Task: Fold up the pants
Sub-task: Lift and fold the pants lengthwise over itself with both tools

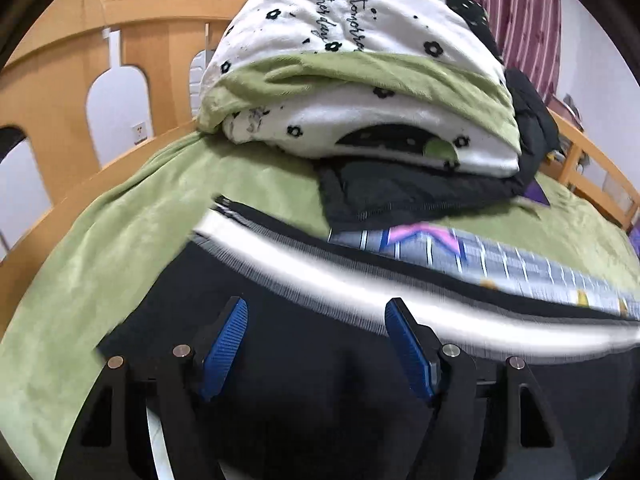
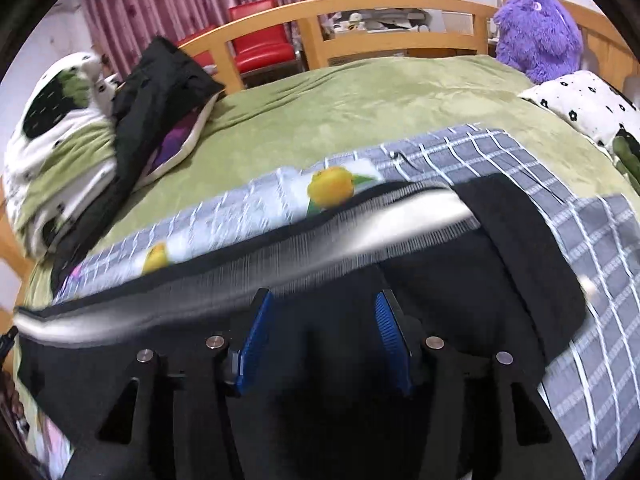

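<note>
The black pants (image 1: 320, 364) with a white side stripe (image 1: 320, 276) lie spread on a grey checked sheet (image 1: 520, 268) on the bed. My left gripper (image 1: 316, 308) hovers over the black cloth just short of the stripe, its blue pads wide apart and gripping nothing. In the right wrist view the same pants (image 2: 500, 260) run across the frame with the stripe (image 2: 400, 216) blurred. My right gripper (image 2: 324, 296) stands open over the dark cloth, with no fabric pinched between its pads.
A green blanket (image 2: 360, 100) covers the bed. A folded white and green quilt (image 1: 340, 80) sits on a black garment (image 1: 400, 196) at the far left. A wooden bed rail (image 1: 80, 32), purple plush toy (image 2: 536, 36), flowered pillow (image 2: 580, 104) and red chair (image 2: 260, 36) ring the bed.
</note>
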A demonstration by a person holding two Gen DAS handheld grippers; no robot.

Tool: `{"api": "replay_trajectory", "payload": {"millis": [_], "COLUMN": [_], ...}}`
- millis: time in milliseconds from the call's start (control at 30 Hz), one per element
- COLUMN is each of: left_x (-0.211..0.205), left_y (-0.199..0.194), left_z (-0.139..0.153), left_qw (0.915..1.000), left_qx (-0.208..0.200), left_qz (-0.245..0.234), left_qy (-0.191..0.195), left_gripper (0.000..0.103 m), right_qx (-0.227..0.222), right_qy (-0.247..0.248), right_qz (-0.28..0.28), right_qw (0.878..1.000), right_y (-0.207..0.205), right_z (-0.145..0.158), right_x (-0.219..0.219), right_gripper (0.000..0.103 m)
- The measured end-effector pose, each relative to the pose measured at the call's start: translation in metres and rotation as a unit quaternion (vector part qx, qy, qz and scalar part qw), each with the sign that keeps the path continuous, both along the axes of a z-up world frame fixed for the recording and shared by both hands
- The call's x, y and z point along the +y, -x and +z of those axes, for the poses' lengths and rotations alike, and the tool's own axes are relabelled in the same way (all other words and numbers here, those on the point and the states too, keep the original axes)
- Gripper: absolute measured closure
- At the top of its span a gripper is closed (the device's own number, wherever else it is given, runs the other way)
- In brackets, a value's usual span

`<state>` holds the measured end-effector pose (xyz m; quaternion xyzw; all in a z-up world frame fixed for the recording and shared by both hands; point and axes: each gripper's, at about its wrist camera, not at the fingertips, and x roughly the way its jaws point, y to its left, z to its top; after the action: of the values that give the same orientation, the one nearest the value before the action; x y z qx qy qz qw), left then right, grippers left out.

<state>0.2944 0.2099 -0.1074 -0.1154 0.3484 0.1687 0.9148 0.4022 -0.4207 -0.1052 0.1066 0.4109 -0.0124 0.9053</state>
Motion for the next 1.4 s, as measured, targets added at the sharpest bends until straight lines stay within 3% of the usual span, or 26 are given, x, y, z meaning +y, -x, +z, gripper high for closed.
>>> {"api": "replay_trajectory", "payload": {"millis": [100, 233, 367, 600, 833, 867, 900, 967, 1000, 1033, 1100, 1267, 1400], "left_x": [0.003, 0.006, 0.005, 0.002, 0.010, 0.011, 0.011, 0.013, 0.014, 0.016, 0.016, 0.003, -0.011], "left_y": [0.042, 0.095, 0.114, 0.100, 0.056, 0.051, 0.045, 0.037, 0.034, 0.034, 0.043, 0.082, 0.132], "left_z": [-0.012, -0.046, -0.071, -0.076, -0.080, -0.080, -0.080, -0.082, -0.082, -0.080, -0.069, -0.036, -0.027], "left_qw": [0.9988, 0.9897, 0.9787, 0.9770, 0.9774, 0.9780, 0.9789, 0.9810, 0.9805, 0.9791, 0.9785, 0.9829, 0.9832], "left_qx": [0.018, 0.033, 0.034, 0.015, 0.015, 0.012, 0.011, 0.017, 0.020, 0.019, 0.008, 0.005, 0.021], "left_qz": [-0.007, -0.009, -0.019, -0.022, 0.013, 0.016, 0.020, 0.037, 0.037, 0.035, 0.031, -0.002, -0.026], "left_qy": [0.044, 0.139, 0.201, 0.212, 0.210, 0.208, 0.203, 0.190, 0.192, 0.199, 0.204, 0.184, 0.179], "left_gripper": [0.033, 0.033, 0.033, 0.033, 0.035, 0.039, 0.046, 0.079, 0.084, 0.089, 0.090, 0.091, 0.091], "right_qx": [0.005, 0.008, 0.010, 0.003, 0.012, 0.013, 0.018, 0.025, 0.021, 0.013, 0.007, -0.014, -0.007], "right_qy": [0.019, 0.034, -0.009, -0.121, -0.135, -0.127, -0.119, -0.111, -0.113, -0.112, -0.104, -0.136, -0.106], "right_qz": [0.008, 0.006, -0.008, -0.049, -0.056, -0.058, -0.060, -0.064, -0.068, -0.071, -0.071, -0.066, -0.049], "right_qw": [1.000, 0.999, 1.000, 0.991, 0.989, 0.990, 0.991, 0.992, 0.991, 0.991, 0.992, 0.988, 0.993], "right_y": [0.044, 0.106, 0.152, 0.149, 0.087, 0.077, 0.068, 0.055, 0.052, 0.052, 0.058, 0.102, 0.148], "right_z": [0.000, -0.013, -0.033, -0.061, -0.074, -0.075, -0.076, -0.077, -0.076, -0.073, -0.064, -0.032, -0.020], "right_x": [0.003, -0.001, -0.014, -0.039, -0.039, -0.038, -0.037, -0.035, -0.036, -0.036, -0.036, -0.050, -0.054], "right_gripper": [0.050, 0.046, 0.044, 0.044, 0.048, 0.062, 0.068, 0.084, 0.086, 0.088, 0.089, 0.089, 0.089]}}
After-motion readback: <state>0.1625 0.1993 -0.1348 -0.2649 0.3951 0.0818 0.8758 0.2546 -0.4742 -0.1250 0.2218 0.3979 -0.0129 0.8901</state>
